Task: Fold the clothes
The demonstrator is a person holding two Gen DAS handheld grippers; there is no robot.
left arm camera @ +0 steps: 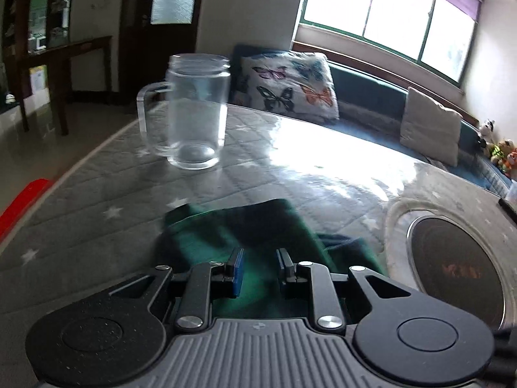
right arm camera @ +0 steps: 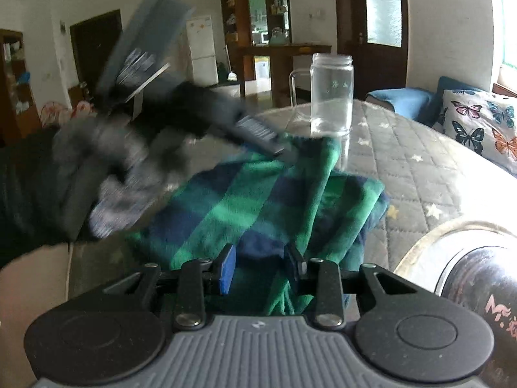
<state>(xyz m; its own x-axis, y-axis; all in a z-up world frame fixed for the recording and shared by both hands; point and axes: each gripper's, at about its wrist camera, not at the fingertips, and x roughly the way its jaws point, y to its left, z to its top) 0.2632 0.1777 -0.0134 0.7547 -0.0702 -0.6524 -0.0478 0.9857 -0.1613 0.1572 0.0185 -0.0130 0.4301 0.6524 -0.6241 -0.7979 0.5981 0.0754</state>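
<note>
A green and blue plaid cloth (left arm camera: 226, 226) (right arm camera: 226, 200) lies bunched on a table under a grey quilted cover with white stars (left arm camera: 97, 200) (right arm camera: 404, 161). In the left wrist view my left gripper (left arm camera: 260, 271) has the cloth between its blue pads. The right wrist view shows that left gripper (right arm camera: 274, 148), blurred, pinching a raised edge of the cloth, held by a grey-gloved hand (right arm camera: 122, 194). A taut band of cloth runs from there down into my right gripper (right arm camera: 260, 270), whose pads hold it.
A clear glass mug (left arm camera: 194, 113) (right arm camera: 331, 97) stands just beyond the cloth. A round dark hot plate (left arm camera: 458, 265) (right arm camera: 478, 274) is set into the table at the right. A butterfly pillow (left arm camera: 287, 84) (right arm camera: 481, 126) lies on a blue sofa behind.
</note>
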